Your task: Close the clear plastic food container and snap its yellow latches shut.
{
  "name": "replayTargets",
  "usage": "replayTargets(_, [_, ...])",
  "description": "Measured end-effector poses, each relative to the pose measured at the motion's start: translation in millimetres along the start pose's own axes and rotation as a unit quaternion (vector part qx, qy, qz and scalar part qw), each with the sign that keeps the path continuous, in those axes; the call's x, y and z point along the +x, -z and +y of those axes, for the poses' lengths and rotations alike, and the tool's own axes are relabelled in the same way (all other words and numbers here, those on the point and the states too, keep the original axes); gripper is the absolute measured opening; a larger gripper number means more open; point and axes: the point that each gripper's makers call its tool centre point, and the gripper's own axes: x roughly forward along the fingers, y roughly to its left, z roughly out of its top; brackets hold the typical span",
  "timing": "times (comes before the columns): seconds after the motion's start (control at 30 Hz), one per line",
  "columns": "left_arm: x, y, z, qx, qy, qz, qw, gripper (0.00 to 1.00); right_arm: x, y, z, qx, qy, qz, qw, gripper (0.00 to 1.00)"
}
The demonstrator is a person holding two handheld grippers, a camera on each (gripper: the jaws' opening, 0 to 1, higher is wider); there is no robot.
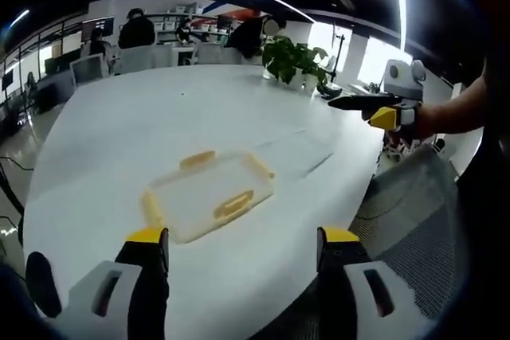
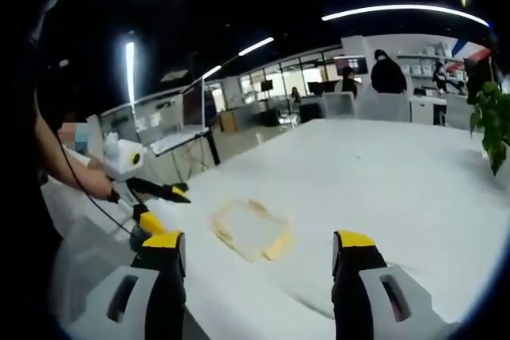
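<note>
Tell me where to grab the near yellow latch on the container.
Take the near long-side yellow latch on the food container by its outer edge, from the table-edge side. It probably flares outward, so the open left hand-held gripper can close over it.

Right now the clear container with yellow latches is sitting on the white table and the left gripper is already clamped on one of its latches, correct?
Not quite. The clear container with yellow latches does sit on the white table, but the left gripper isn't clamped on a latch. The left gripper view shows its fingers open and short of the container, holding nothing.
</note>
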Motion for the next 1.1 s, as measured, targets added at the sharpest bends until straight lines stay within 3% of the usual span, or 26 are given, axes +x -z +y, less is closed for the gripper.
replayTargets(0.63, [2,3.0,15.7,0.026,0.013,0.026,0.9993,0.74,25,8.2,4,-0.04,-0.012,0.033,0.9986,0.74])
replayTargets(1.1, [7,2.8,29.9,0.046,0.026,0.046,0.9976,0.72,35,13.5,6,-0.04,-0.016,0.042,0.9982,0.74])
